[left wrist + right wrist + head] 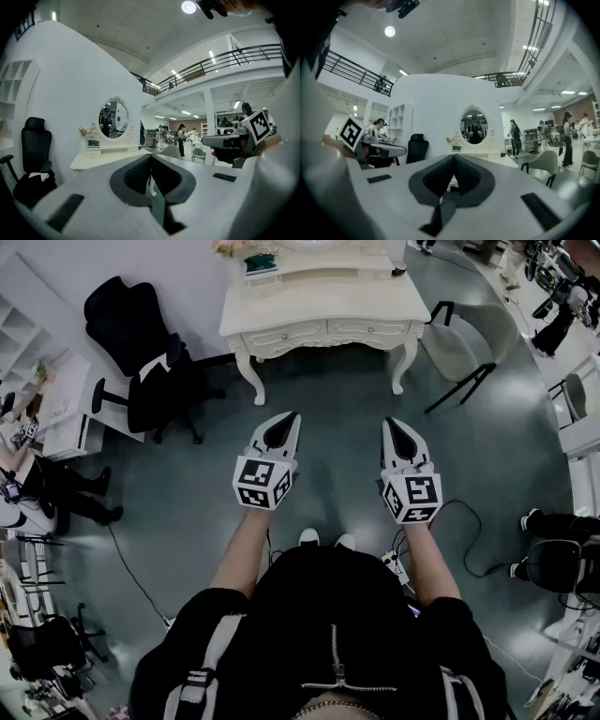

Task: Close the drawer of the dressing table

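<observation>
White grippers (293,416) (387,423), jaws together, empty

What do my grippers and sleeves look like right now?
The left gripper and right gripper match: white tapered shells, dark grey ribbed fingers, each with a cube of black-and-white square markers at the rear. Short black sleeves.

The person holds the left forearm (242,554) and the right forearm (433,559) out in front, roughly parallel. The left tongs (283,420) and the right tongs (394,426) sit side by side, apart from each other, both pointing forward and about level. Each pair of jaws is pressed together at the tips, with nothing between them.
</observation>
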Action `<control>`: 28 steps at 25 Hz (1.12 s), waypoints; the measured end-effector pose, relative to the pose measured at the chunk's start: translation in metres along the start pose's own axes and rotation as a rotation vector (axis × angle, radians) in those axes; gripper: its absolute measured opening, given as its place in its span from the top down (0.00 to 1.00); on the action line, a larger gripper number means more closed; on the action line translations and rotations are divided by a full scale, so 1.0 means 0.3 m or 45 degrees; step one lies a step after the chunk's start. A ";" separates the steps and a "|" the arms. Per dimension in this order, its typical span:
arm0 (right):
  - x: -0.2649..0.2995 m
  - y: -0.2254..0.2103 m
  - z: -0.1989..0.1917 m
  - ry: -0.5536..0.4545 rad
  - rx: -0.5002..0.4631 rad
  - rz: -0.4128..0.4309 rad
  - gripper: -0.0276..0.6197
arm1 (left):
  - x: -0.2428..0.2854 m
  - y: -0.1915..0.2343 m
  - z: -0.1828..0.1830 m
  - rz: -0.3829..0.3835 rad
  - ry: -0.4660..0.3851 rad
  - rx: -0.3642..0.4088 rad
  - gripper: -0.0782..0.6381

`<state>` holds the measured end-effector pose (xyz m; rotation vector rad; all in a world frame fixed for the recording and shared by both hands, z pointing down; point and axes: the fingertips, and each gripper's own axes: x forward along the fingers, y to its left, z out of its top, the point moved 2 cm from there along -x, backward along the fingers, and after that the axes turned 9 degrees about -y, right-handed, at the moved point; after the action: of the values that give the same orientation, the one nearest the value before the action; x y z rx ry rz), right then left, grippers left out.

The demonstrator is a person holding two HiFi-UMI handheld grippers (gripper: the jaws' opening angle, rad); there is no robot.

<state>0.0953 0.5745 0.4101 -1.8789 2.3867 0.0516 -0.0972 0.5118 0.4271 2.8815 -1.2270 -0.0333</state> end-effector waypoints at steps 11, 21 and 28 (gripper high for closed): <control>-0.036 -0.070 -0.005 0.038 -0.031 0.047 0.95 | 0.066 -0.085 0.001 0.021 0.007 0.006 0.89; 0.000 -0.128 -0.053 0.051 0.041 0.059 0.95 | 0.106 -0.083 -0.033 0.071 0.016 -0.015 0.89; 0.158 -0.137 -0.118 0.055 0.068 0.059 0.95 | 0.198 0.048 -0.074 0.077 0.016 -0.009 0.89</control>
<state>0.1221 0.5159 0.4419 -1.8203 2.4340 -0.0494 -0.0659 0.4589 0.4485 2.8319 -1.3084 -0.0192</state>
